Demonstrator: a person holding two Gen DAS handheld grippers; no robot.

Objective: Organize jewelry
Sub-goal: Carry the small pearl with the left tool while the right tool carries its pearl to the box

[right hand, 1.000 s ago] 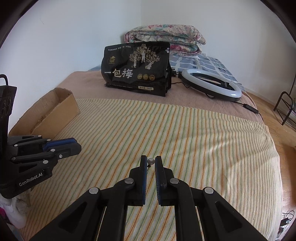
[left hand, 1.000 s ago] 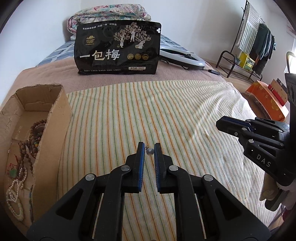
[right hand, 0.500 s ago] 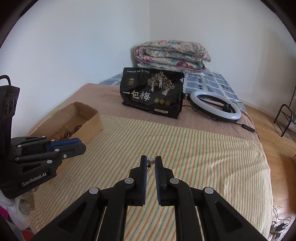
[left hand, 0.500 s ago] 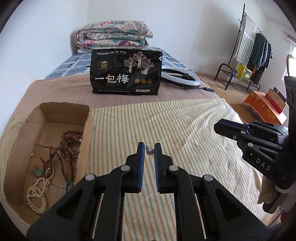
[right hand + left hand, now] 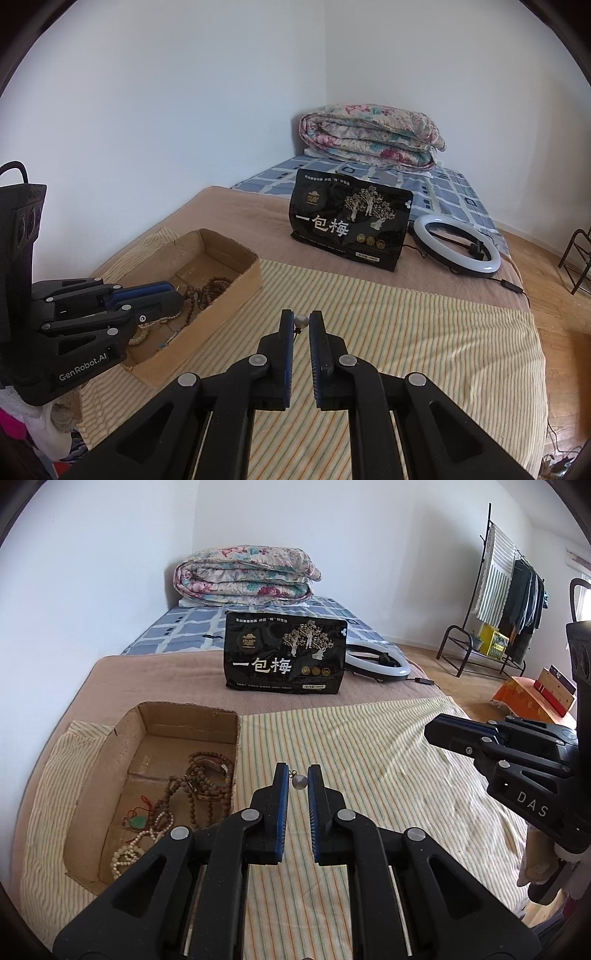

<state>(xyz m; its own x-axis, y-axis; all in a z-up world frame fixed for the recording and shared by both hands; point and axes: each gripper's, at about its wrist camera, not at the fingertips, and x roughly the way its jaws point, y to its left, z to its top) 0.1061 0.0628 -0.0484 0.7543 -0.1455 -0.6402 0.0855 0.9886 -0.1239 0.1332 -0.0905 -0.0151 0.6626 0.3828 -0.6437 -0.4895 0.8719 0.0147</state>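
Up front in the left wrist view, the left gripper [image 5: 298, 771] has its blue-padded fingers drawn in on a small pale bead [image 5: 299, 782] with a tiny metal loop at its upper left, pinched between the tips and held above the striped cloth [image 5: 369, 768]. To the left of the fingers sits an open cardboard box [image 5: 110, 775] on the same cloth; inside lie brown wooden bead strings [image 5: 201, 786], a strand of pale pearls [image 5: 127, 853] and a green pendant on a red cord [image 5: 137, 822]. At the right edge the right gripper [image 5: 430, 729] reaches in from the side, apart from the left one. Farther back a black snack bag [image 5: 284, 657] stands upright on the brown blanket [image 5: 155, 679], a ring light [image 5: 380, 662] lies just behind it to the right, and a folded floral quilt [image 5: 243, 576] rests near the wall. A clothes rack [image 5: 506, 602] stands by the far right wall.

Over in the right wrist view, the right gripper [image 5: 301, 319] is likewise pressed onto a small white bead [image 5: 301, 321] at its fingertips, with a short dark cord hanging below the bead. The left gripper [image 5: 173, 291] enters from the left, its tip over the cardboard box [image 5: 236, 291], where brown beads [image 5: 210, 288] show. The snack bag [image 5: 347, 221], ring light [image 5: 456, 243] and quilt [image 5: 369, 136] lie beyond.
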